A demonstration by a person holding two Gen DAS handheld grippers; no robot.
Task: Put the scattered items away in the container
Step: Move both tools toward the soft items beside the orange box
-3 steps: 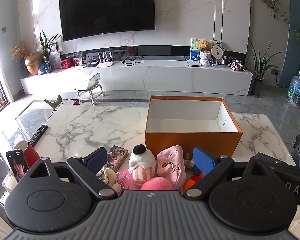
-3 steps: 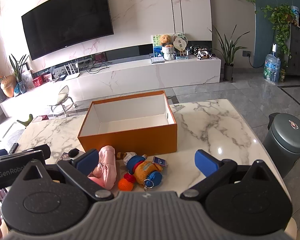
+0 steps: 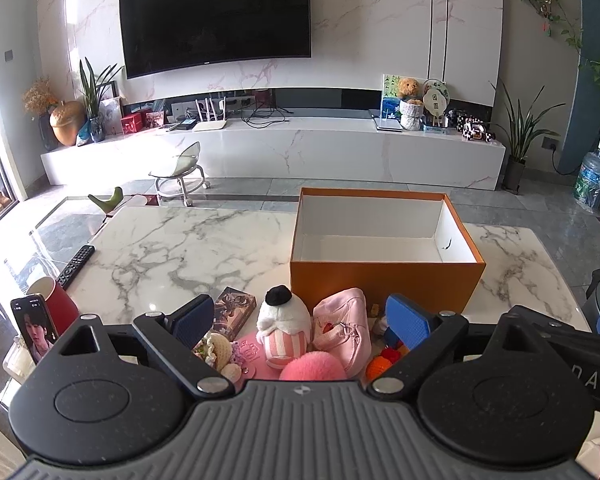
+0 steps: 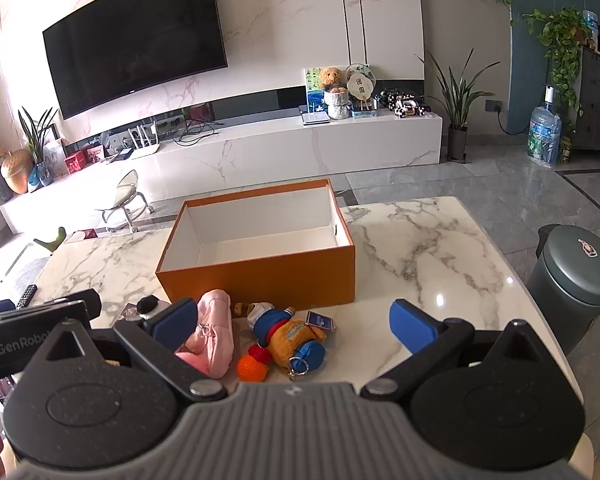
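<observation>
- One orange box (image 3: pixel 384 284) stands open near the middle of the marble surface (image 3: pixel 188 248); its white inside holds nothing.
- Several small items lie scattered just in front of the box's near wall: a pink shoe (image 3: pixel 346 330), a white plush with a black top (image 3: pixel 282 320), a pink pom-pom (image 3: pixel 312 366), an orange-and-blue doll (image 4: pixel 290 336) and a small orange knitted ball (image 4: pixel 252 366).
- The left gripper (image 3: pixel 300 320) hovers over this cluster, fingers spread wide, holding nothing.
- The right gripper (image 4: pixel 294 322) is likewise wide open and empty above the doll.
- A remote (image 3: pixel 76 262) and red cup (image 3: pixel 58 302) sit at the surface's left edge.
</observation>
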